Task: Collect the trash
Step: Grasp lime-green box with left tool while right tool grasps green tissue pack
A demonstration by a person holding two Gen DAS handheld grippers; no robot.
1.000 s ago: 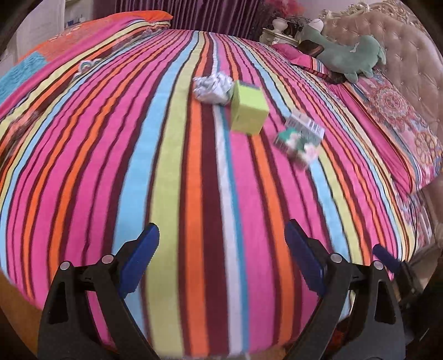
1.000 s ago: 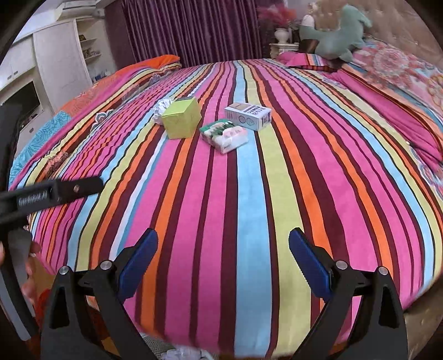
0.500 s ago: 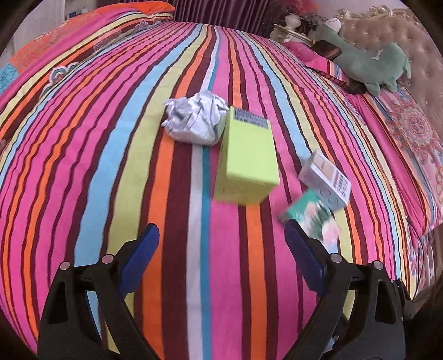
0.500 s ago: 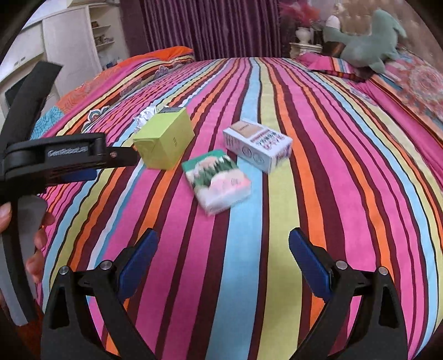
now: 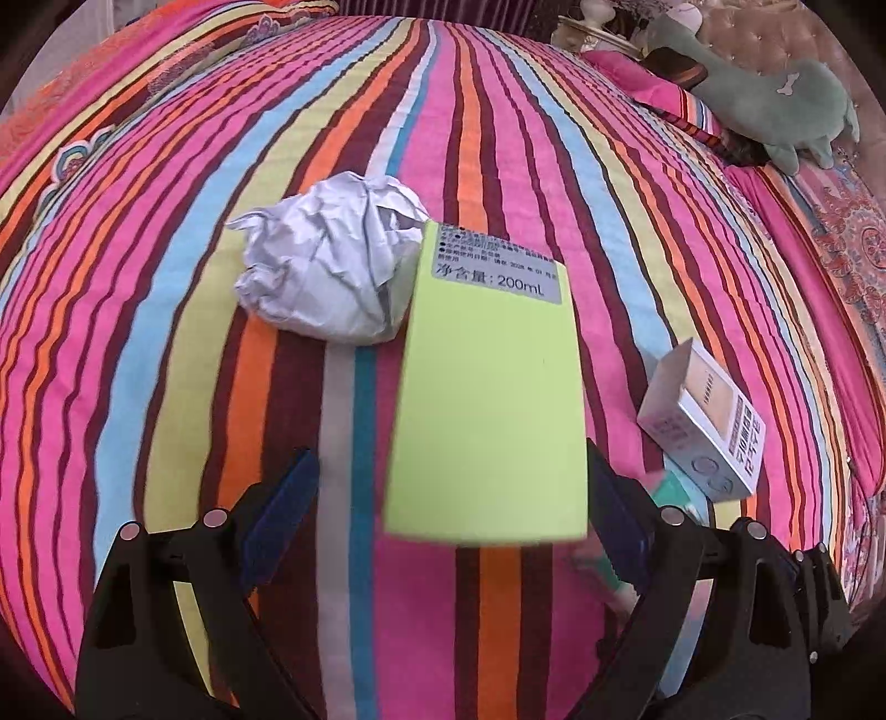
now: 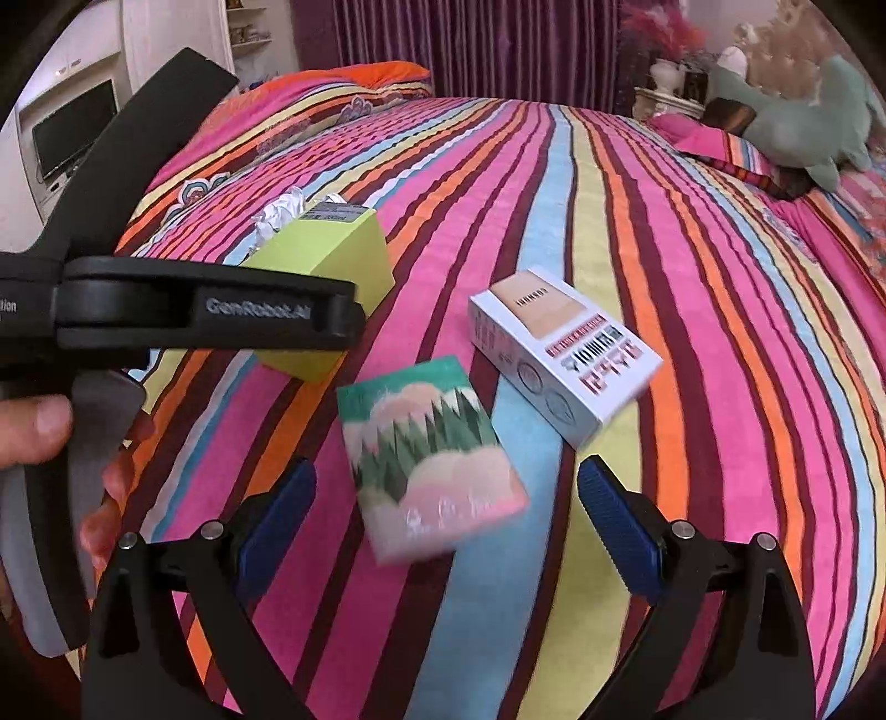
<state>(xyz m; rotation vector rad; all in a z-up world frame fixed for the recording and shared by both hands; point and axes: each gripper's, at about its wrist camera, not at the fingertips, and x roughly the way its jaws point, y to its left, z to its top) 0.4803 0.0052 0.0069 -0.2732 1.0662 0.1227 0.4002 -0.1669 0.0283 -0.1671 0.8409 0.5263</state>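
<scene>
On the striped bed lie a lime green box (image 5: 487,399), a crumpled white paper ball (image 5: 326,260) at its far left, a white printed box (image 5: 709,421) to its right, and a green-and-pink packet (image 6: 432,454). My left gripper (image 5: 448,515) is open, its jaws either side of the green box's near end. My right gripper (image 6: 443,526) is open, its jaws either side of the packet's near end. The green box (image 6: 332,266), paper ball (image 6: 279,213) and white box (image 6: 559,354) also show in the right wrist view.
The left tool's black body (image 6: 183,315) and the hand on it cross the left of the right wrist view. A green plush toy (image 5: 769,99) lies on pillows by the tufted headboard at the far right. A purple curtain (image 6: 470,50) hangs behind the bed.
Both grippers moved forward over the bed. The left one closed in on the green box, the right one on the green-and-pink packet. Both stayed open.
</scene>
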